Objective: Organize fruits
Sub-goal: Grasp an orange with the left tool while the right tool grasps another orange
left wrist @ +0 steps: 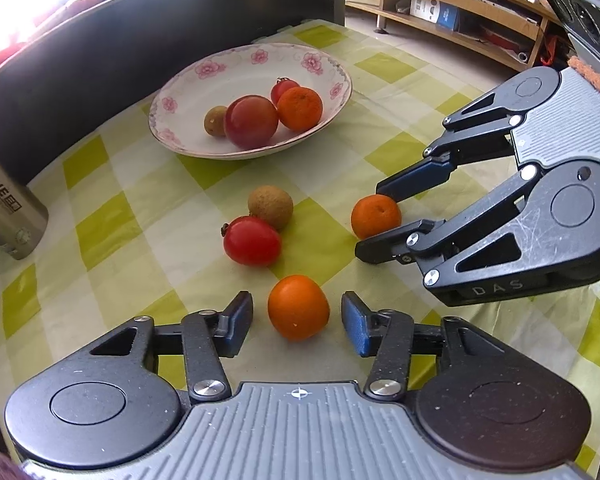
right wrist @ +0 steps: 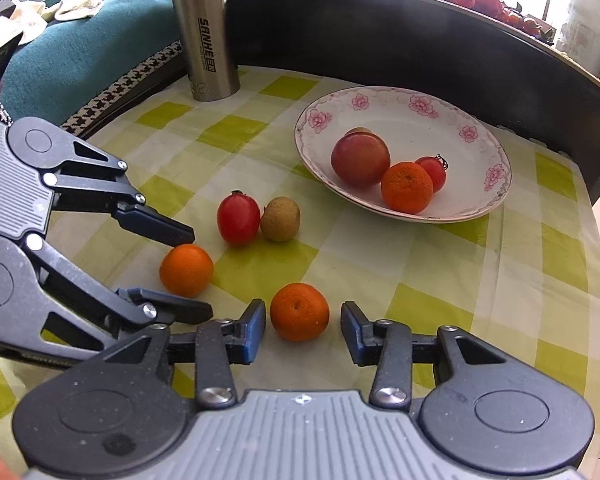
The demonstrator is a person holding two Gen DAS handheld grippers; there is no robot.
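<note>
Both tongs stand open, the left tongs straddling 1 smooth round orange and the right tongs another dimpled orange on the green-checked table, apparently ready to carry both into the floral-rimmed white bowl.

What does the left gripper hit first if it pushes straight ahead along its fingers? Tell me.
The left gripper is open, with a mandarin orange on the checked tablecloth between its fingers. Going straight on, its palm would probably meet that orange first; beyond lie the red tomato and brown fruit.
</note>
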